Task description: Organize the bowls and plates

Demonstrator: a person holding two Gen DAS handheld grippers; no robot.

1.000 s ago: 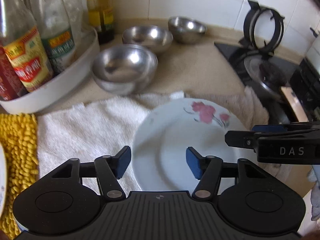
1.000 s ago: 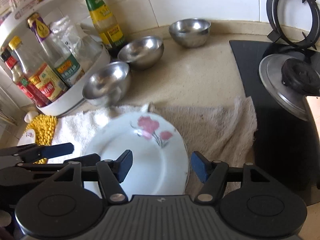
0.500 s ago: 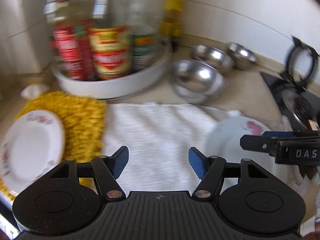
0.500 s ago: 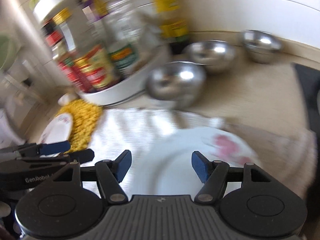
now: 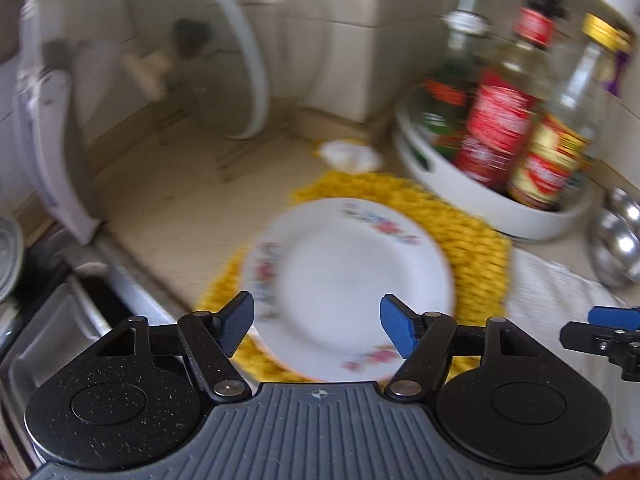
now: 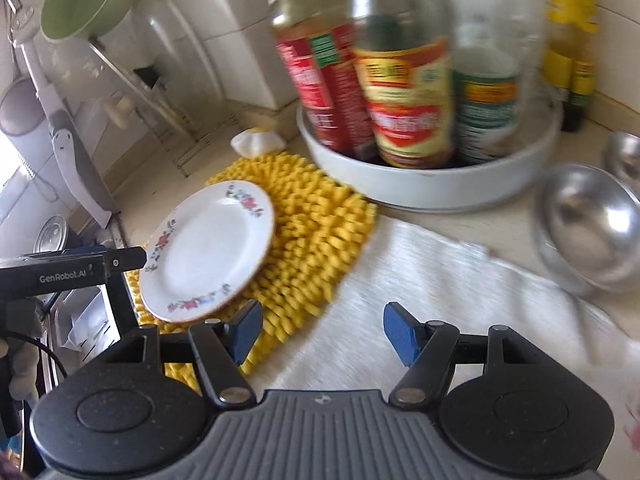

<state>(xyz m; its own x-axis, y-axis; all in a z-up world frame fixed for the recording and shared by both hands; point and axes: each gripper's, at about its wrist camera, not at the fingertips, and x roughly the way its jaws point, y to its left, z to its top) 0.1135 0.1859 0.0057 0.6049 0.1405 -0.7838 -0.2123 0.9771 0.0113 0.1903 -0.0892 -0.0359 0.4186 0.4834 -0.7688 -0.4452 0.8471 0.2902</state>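
Observation:
A small white plate with a floral rim [image 5: 348, 280] lies on a yellow chenille mat [image 5: 472, 236]. My left gripper [image 5: 318, 326] is open and empty, its blue fingertips [image 5: 396, 330] just short of the plate's near edge. The plate also shows in the right wrist view [image 6: 208, 250]. My right gripper [image 6: 322, 330] is open and empty above a white towel [image 6: 460, 300], to the right of the plate. A steel bowl [image 6: 588, 228] stands at the right, another bowl [image 6: 624, 156] behind it.
A white turntable tray [image 6: 432, 184] of sauce bottles [image 6: 404, 92] stands behind the mat. A dish rack with a green bowl [image 6: 84, 0] and a glass lid [image 5: 200, 52] stands at the left. A sink [image 5: 52, 332] lies at the lower left.
Both grippers have swung left, away from the large flowered plate on the towel and the stove. The small plate on the yellow mat now lies before the left gripper.

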